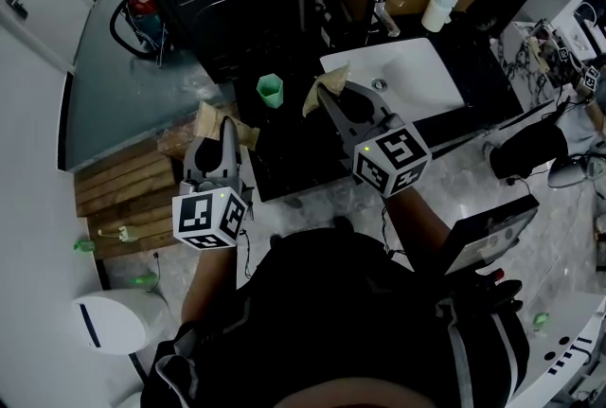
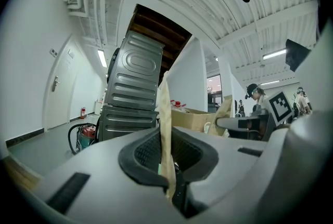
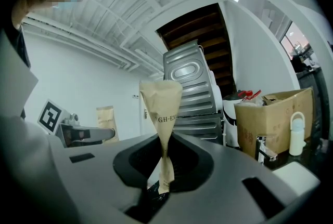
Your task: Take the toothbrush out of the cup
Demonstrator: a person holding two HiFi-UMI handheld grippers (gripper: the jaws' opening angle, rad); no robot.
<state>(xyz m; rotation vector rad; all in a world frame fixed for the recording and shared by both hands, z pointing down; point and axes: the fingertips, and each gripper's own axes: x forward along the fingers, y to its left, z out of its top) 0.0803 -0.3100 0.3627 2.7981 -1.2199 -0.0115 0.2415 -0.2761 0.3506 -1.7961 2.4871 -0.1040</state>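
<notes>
Right tool [image 3: 162, 186] on paper packet [image 3: 161, 103], cup [image 1: 270, 90] near

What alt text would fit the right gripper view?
The right hand-held gripper is shut on a twisted tan paper wrapper standing upright. Behind it are a grey stacked appliance, a cardboard box and a white bottle.

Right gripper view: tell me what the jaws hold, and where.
The right gripper is shut on a tan paper wrapper, pinched at its narrow lower end.
</notes>
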